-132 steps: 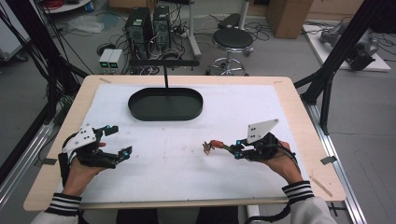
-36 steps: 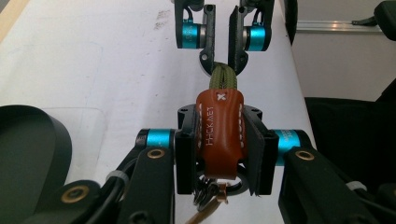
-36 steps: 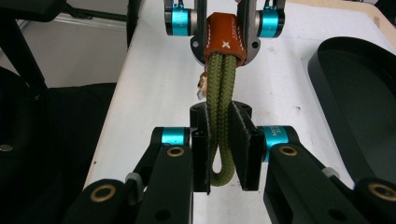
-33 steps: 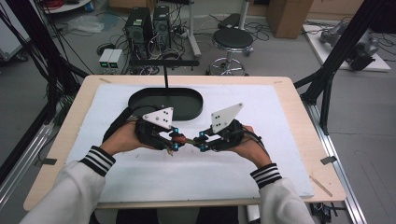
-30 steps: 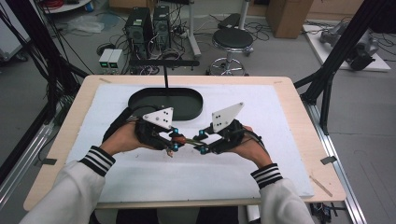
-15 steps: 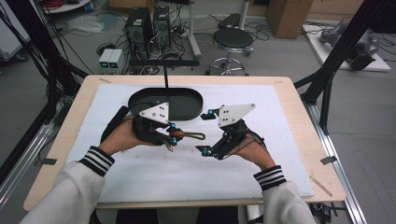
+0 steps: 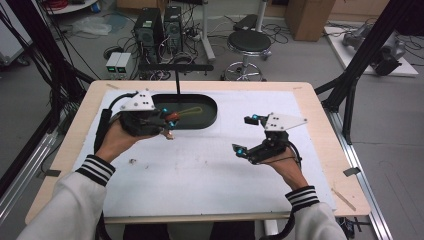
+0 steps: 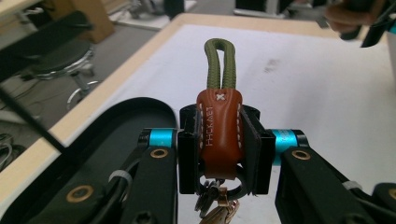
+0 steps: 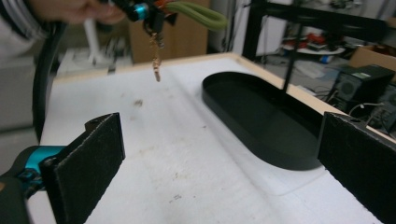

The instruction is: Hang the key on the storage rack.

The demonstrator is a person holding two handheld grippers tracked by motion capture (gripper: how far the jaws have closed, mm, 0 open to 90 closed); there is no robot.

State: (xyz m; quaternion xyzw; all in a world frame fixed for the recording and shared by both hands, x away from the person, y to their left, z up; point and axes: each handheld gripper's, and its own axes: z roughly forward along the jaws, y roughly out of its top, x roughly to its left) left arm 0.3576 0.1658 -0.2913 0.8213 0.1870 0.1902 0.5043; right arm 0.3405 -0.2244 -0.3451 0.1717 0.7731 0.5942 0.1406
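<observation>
A keychain (image 7: 173, 118) with a brown leather tab, a green cord loop and hanging keys is clamped in my left gripper (image 7: 167, 121), held above the near left rim of the black oval tray (image 7: 206, 119). The left gripper view shows the leather tab (image 8: 218, 130) upright between the shut jaws, with the cord pointing forward. My right gripper (image 7: 243, 134) hovers over the white mat at right, jaws wide apart with nothing between them. In the right gripper view, the keys (image 9: 156, 51) dangle from the left gripper (image 9: 140, 9), and the tray (image 9: 261, 116) lies ahead.
A black T-shaped post (image 7: 176, 75) stands at the tray's far rim. A small scrap (image 7: 133, 161) lies on the white mat (image 7: 200, 170) near the left forearm. Beyond the wooden table edge are a stool (image 7: 248, 45) and computers on the floor.
The grippers met at the table's middle and the keychain passed from right to left. The right gripper opened and drew back right; the left carried the keychain up-left toward the tray.
</observation>
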